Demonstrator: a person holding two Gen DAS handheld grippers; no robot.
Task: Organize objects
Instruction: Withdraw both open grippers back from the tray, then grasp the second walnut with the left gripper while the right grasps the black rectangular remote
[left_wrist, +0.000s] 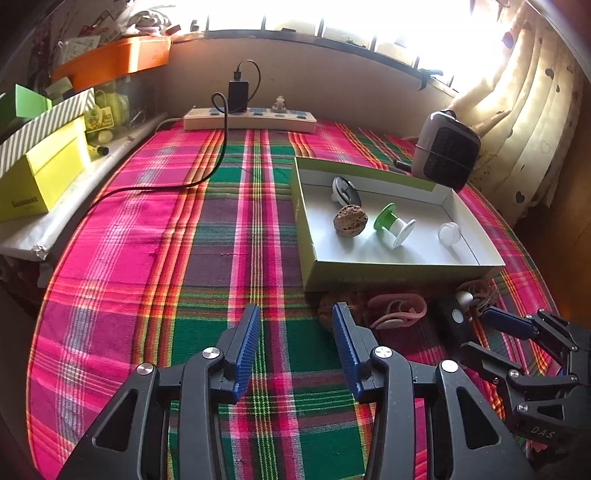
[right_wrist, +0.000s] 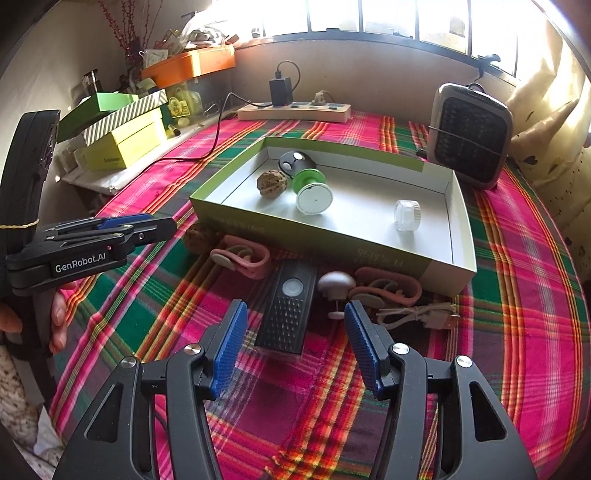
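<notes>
An open green box (right_wrist: 436, 264) with a white inside holds a walnut (right_wrist: 272, 183), a green spool (right_wrist: 310, 190), a clear jar (right_wrist: 407, 215) and a black-and-white round item (right_wrist: 295, 161). In front of it on the cloth lie another walnut (right_wrist: 197, 238), a pink clip (right_wrist: 242, 258), a black device (right_wrist: 290, 310), a white mushroom knob (right_wrist: 335, 286), a second pink clip (right_wrist: 388, 290) and a coiled cable (right_wrist: 424, 315). My right gripper (right_wrist: 295, 321) is open around the black device's near end. My left gripper (left_wrist: 295, 325) is open and empty, left of the walnut (left_wrist: 327, 310).
A power strip (right_wrist: 295, 110) with a black charger stands at the back, its cable trailing left. A small heater (right_wrist: 471, 134) stands at the back right. Yellow and striped boxes (right_wrist: 125, 142) are stacked on the left. A curtain hangs on the right.
</notes>
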